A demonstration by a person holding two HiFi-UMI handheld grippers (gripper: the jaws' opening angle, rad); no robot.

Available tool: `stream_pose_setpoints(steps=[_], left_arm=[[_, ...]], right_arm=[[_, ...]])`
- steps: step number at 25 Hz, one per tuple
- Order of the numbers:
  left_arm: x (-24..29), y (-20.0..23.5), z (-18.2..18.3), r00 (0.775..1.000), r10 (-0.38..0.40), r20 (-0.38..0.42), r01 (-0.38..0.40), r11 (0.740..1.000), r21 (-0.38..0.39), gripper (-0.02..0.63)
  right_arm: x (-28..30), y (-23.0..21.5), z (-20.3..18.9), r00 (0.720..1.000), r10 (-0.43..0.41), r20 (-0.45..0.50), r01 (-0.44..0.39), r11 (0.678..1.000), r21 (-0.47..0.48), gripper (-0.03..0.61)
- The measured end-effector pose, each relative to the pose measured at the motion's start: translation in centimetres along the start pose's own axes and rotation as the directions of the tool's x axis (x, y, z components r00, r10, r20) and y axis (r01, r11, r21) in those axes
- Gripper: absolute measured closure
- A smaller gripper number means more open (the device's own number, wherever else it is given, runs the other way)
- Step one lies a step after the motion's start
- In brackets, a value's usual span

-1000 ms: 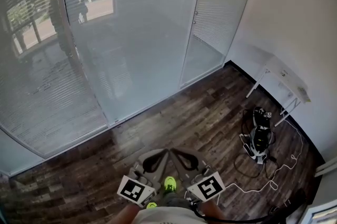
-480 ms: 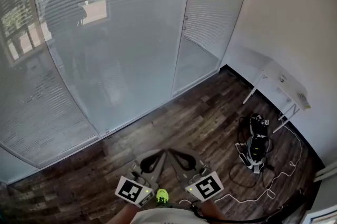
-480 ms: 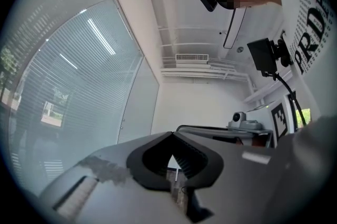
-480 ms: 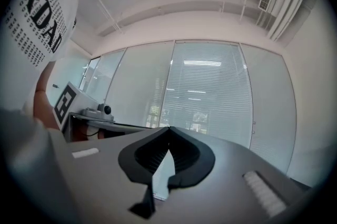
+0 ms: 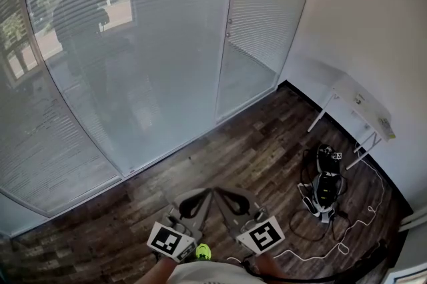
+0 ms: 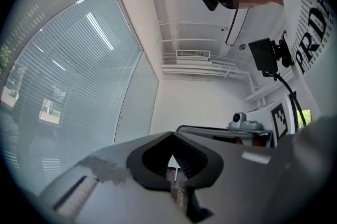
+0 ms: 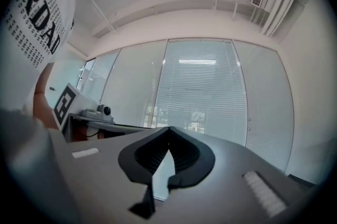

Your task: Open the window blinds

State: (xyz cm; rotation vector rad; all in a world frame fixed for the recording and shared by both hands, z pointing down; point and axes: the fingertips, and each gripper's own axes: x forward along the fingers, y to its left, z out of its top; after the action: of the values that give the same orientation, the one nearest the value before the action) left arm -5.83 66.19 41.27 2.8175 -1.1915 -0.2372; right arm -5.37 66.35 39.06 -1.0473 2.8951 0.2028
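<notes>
White slatted window blinds (image 5: 133, 29): hung lowered behind glass from 9 to 1 o'clock in head view, well apart from both grippers. Left gripper (image 5: 202, 198) and right gripper (image 5: 225, 198): sat side by side at 6 o'clock over dark wood floor (image 5: 233, 149), fingers pressed tip to tip, nothing gripped. White table (image 5: 357, 99) stood at 3 o'clock; bag with cables (image 5: 323, 186) lay at 4 o'clock.
</notes>
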Motion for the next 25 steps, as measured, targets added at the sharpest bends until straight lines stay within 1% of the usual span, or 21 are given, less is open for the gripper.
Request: stream_pose_setpoints(steps=[2, 5, 10, 16, 20, 25], left_arm=[[0.8, 0.6, 0.5, 1.0, 0.007, 0.014, -0.007, 1.0, -0.014, 0.621], [1.5, 1.6, 0.2, 1.0, 0.011, 0.0, -0.011, 1.0, -0.012, 0.621], [3.1, 4.4, 0.1, 1.0, 0.019, 0.008, -0.019, 1.0, -0.018, 0.621], [6.9, 9.1, 0.3, 1.0, 0.012, 0.011, -0.011, 1.0, -0.018, 0.621], [9.8, 13.2, 1.3, 1.0, 0.003, 0.019, -0.003, 1.0, -0.011, 0.621], [11.7, 17.6, 2.2, 0.999, 0.012, 0.043, -0.011, 1.0, -0.013, 0.621]], right_arm=[[0.6, -0.8, 0.1, 1.0, 0.001, -0.001, -0.001, 1.0, -0.003, 0.571], [1.5, -1.6, -0.2, 1.0, 0.006, -0.009, -0.006, 1.0, -0.007, 0.571], [3.8, -3.4, -1.1, 1.0, 0.018, -0.018, -0.017, 1.0, 0.016, 0.571], [8.3, -7.4, -2.0, 0.999, 0.017, -0.03, -0.016, 1.0, 0.006, 0.571], [12.3, -10.4, -1.9, 0.999, 0.017, -0.04, -0.017, 1.0, -0.019, 0.571], [16.7, -12.5, -2.2, 0.999, 0.015, -0.038, -0.016, 0.999, -0.042, 0.571]])
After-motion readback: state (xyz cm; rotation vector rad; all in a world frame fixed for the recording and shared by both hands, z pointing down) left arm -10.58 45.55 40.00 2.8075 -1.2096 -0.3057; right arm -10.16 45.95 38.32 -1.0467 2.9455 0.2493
